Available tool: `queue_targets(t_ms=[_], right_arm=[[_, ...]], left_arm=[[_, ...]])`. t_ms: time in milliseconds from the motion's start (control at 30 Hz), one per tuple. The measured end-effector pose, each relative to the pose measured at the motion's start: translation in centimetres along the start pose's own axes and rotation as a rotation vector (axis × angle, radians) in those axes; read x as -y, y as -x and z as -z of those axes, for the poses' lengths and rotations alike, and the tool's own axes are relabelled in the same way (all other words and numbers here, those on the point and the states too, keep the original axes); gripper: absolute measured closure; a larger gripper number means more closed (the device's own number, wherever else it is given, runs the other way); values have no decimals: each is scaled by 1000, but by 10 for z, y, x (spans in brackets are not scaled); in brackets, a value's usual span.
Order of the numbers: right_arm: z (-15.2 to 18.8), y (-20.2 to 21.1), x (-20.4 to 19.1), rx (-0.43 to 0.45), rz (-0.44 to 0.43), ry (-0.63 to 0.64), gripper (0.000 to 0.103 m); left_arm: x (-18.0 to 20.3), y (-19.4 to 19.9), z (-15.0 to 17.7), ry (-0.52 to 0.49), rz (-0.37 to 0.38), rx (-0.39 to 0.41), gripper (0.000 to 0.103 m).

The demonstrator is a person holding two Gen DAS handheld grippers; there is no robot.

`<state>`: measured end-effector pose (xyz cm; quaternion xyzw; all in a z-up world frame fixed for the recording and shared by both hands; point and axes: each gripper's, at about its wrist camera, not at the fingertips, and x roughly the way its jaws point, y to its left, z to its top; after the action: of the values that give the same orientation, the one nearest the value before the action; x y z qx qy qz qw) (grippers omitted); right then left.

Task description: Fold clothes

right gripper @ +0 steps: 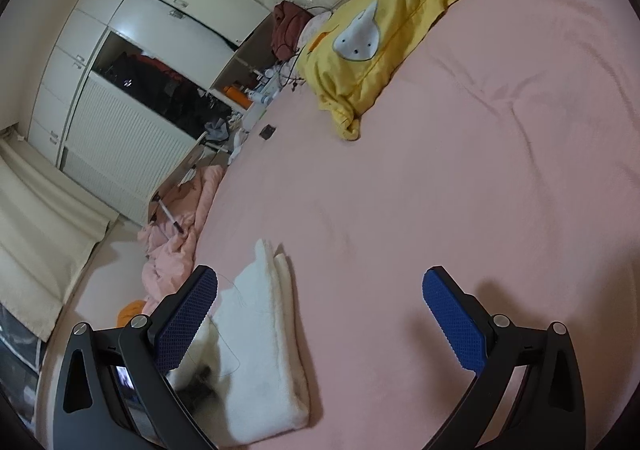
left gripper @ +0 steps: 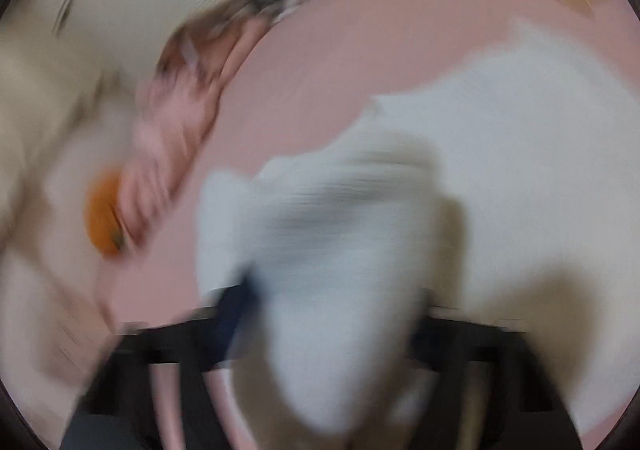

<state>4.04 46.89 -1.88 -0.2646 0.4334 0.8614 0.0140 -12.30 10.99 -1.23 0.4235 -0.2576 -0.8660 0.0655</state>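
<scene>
The left wrist view is badly blurred. A white cloth (left gripper: 520,153) lies spread on the pink bed (left gripper: 304,89), and a bunched part of it (left gripper: 336,290) rises between the dark fingers of my left gripper (left gripper: 332,318). That bunch hides the pads, so the grip cannot be read. In the right wrist view a folded white towel (right gripper: 268,346) lies on the bed (right gripper: 440,177) near the front left. My right gripper (right gripper: 320,290) hovers open above the sheet with nothing between its blue pads; its left finger (right gripper: 188,318) overlaps the towel's left edge.
A yellow pillow (right gripper: 372,45) lies at the head of the bed. A pink blanket (right gripper: 180,234) and an orange object (right gripper: 132,310) lie on the floor at the bed's left side. White wardrobes (right gripper: 132,29) and a cluttered shelf (right gripper: 256,89) stand behind them.
</scene>
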Motion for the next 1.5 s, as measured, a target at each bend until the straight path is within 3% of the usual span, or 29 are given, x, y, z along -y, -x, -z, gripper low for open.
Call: queue_targets(t_ms=[33, 100, 167, 267, 333, 367, 433, 500, 600, 733, 833, 867, 900, 967, 1133, 1267, 1333, 1500], right_arm=[[1, -2, -3, -15, -18, 8, 1], [7, -15, -17, -98, -125, 26, 1], [15, -34, -36, -216, -260, 31, 1], [27, -92, -73, -499, -479, -63, 1], [38, -150, -105, -739, -547, -156, 0], [45, -179, -122, -848, -542, -177, 0], [61, -231, -161, -1015, -440, -112, 0], [83, -268, -195, -1127, -345, 11, 0], [114, -306, -222, -1239, -309, 5, 0], [134, -334, -250, -1262, -264, 19, 0], [138, -333, -278, -1264, -267, 143, 1], [139, -331, -287, -1257, -258, 201, 11], [140, -327, -295, -1237, -228, 274, 37], [140, -322, -298, -1210, -182, 369, 70], [118, -294, -281, -1118, -164, 403, 71], [75, -245, -263, -1018, -197, 382, 71], [54, -224, -242, -984, -180, 352, 71], [23, -198, -172, -916, -82, 296, 71]], left_arm=[[-3, 6, 3, -7, 4, 37, 74], [-10, 20, 10, -28, 8, 112, 82], [-5, 36, 24, -104, -12, 201, 83], [-13, 61, 61, -189, -23, 327, 83], [-18, 61, 74, -219, -3, 353, 83], [-22, 58, 77, -218, 5, 360, 83], [-35, 49, 76, -197, 33, 374, 83], [-40, 53, 80, -177, 50, 410, 83], [-51, 59, 84, -123, 92, 445, 83], [-51, 58, 90, -161, 109, 472, 83], [-48, 54, 89, -210, 134, 481, 83], [-48, 54, 88, -216, 141, 481, 83], [-48, 54, 87, -218, 143, 482, 83], [-51, 53, 84, -204, 151, 478, 83], [-32, 67, 83, -287, 150, 513, 83], [-10, 98, 67, -310, 179, 595, 83], [16, 114, 57, -348, 207, 630, 82], [87, 126, 40, -435, 256, 611, 81]])
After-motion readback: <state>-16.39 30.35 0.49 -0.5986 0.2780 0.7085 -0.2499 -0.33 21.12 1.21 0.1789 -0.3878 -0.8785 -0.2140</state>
